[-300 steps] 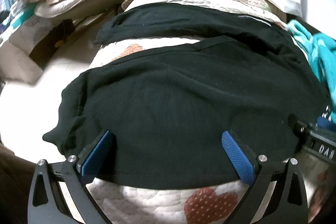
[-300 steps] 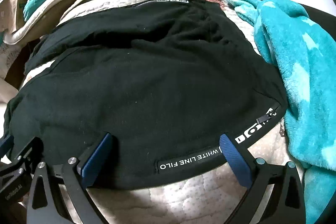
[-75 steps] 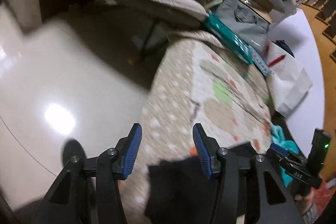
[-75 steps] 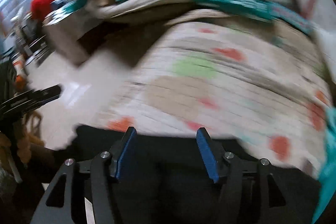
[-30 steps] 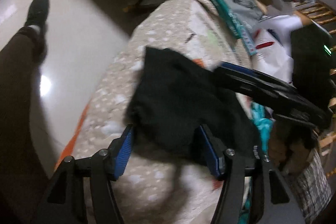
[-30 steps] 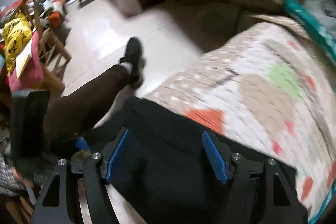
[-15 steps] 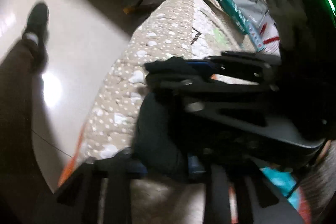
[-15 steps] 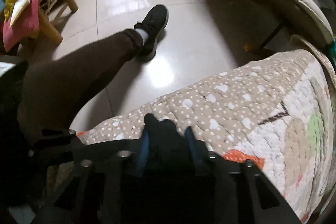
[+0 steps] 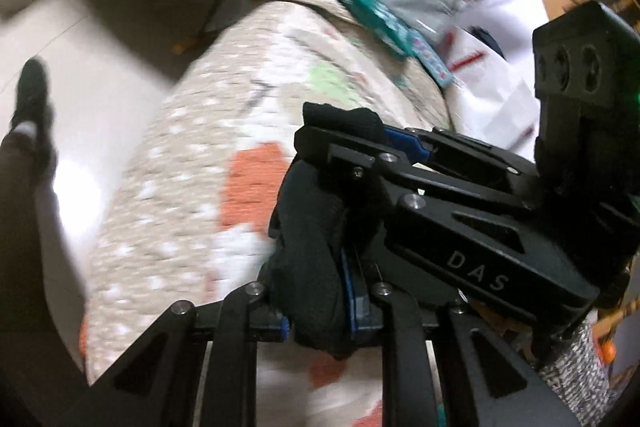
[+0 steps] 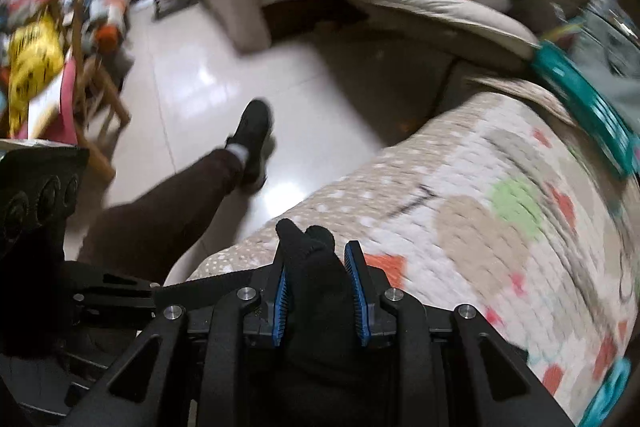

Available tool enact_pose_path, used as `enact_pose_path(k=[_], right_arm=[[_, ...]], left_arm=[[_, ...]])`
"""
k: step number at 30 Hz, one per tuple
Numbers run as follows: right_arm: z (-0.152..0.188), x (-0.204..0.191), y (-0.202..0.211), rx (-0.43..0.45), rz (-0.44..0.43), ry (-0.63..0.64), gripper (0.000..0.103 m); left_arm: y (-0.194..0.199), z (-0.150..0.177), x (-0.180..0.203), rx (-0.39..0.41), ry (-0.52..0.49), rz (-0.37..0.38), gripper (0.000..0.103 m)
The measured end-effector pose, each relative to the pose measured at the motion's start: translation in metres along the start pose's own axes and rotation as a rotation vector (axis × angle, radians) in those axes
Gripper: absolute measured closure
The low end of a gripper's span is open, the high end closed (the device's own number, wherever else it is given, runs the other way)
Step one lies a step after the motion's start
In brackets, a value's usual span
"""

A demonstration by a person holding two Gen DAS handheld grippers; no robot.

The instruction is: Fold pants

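Both jaws were clamped on cloth: your left gripper (image 9: 316, 291) pinched a thick bunch of the black knit pants (image 9: 312, 235), and your right gripper (image 10: 320, 287) squeezed another bunch of the same garment between its blue pads (image 10: 280, 295). The two tools sat almost touching, the right one crossing just above the left in the left wrist view, so the pants hung gathered between them, at the near edge of the beige quilted cover with coloured patches (image 10: 500, 267) and seemingly lifted off it, though motion blur left that uncertain.

You should have expected this fabric to behave as soft, light and limp; it would sag and bunch wherever unsupported, and it would not slip readily from ribbed pads. Taking hold at a hem, corner or waistband edge would have served better than mid-panel, since a thick wad hides the layers you need to align.

Ten seconds earlier the pants lay spread flat across the cover with both jaws wide open over them. Half a second earlier you were already gripping; since then the view swung toward the floor and your black shoe (image 10: 252, 131).
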State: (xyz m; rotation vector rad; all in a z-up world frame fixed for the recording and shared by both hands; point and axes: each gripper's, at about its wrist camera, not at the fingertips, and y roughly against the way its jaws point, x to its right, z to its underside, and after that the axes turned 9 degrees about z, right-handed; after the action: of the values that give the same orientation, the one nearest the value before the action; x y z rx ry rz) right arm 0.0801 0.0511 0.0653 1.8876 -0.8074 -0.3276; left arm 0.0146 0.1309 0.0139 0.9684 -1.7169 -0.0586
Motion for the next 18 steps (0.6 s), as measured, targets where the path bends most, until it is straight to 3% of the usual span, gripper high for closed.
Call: enact_pose_path(k=[7,12,13,15,18], right_arm=[[0.07,0.088,0.042,0.04,0.055,-0.243,0.074],[0.15,0.143,0.038,-0.037,0.081,-0.402,0.07],[0.162,0.151,0.034,-0.065,0.1,-0.423,0.065],[0.192,0.177,0.029,-0.138,0.234,-0.494,0.054],[0.22,0.218,0.039,-0.183,0.39,-0.678,0.054]], left_arm=[[-0.078,0.02,0.074,-0.152,-0.149,0.021,0.084],[-0.114,0.056,0.099,-0.294,-0.216,0.028,0.084],[-0.114,0.062,0.102,-0.318,-0.231,0.036,0.084],[-0.105,0.074,0.108,-0.349,-0.267,0.052,0.084],[-0.087,0.071,0.105,-0.336,-0.266,0.066,0.08]])
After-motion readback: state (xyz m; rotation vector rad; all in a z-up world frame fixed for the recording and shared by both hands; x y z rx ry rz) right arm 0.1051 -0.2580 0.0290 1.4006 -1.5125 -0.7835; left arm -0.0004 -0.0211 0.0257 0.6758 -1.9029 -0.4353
